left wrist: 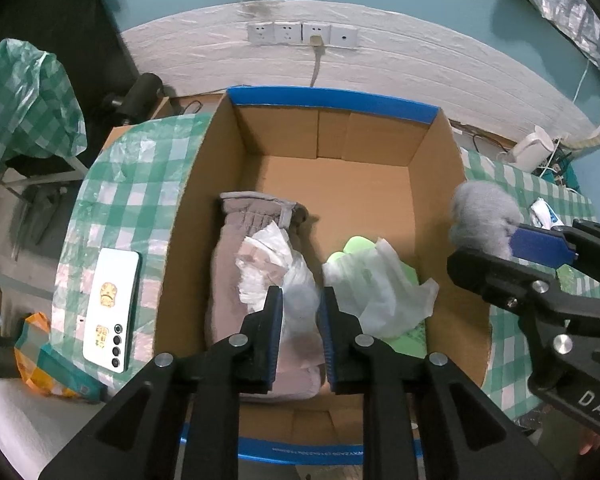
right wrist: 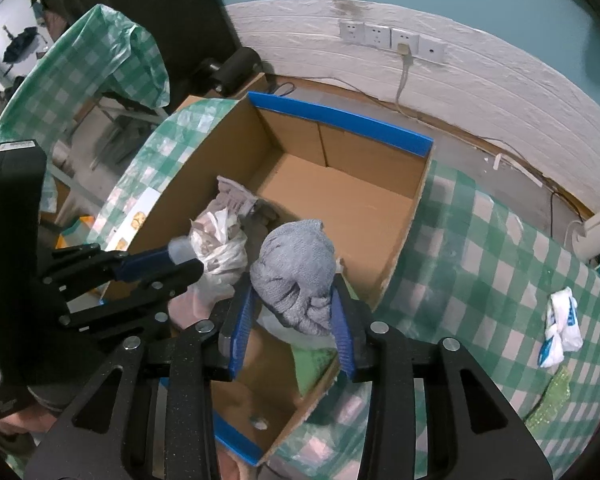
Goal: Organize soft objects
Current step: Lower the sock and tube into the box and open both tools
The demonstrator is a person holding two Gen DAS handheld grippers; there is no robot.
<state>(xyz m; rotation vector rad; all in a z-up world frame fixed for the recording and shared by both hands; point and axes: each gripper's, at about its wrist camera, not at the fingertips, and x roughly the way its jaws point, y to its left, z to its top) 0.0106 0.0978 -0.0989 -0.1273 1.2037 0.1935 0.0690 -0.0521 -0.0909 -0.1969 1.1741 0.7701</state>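
Right wrist view: right gripper (right wrist: 294,320) pinches grey cloth bundle (right wrist: 296,272) above cardboard box (right wrist: 340,120) near rim, left gripper (right wrist: 188,258) clamps plastic bag (right wrist: 220,252) inside box; risk, early release drops bundle outside, or grippers collide.

green item (left wrist: 404,276): mostly under white sheet (left wrist: 384,292) | box print (left wrist: 320,449): unreadable

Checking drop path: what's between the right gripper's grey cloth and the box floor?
Right wrist view: the grey cloth, held by the right gripper, hangs over the cardboard box. Below it lie white tissue and a green item, not bare floor.
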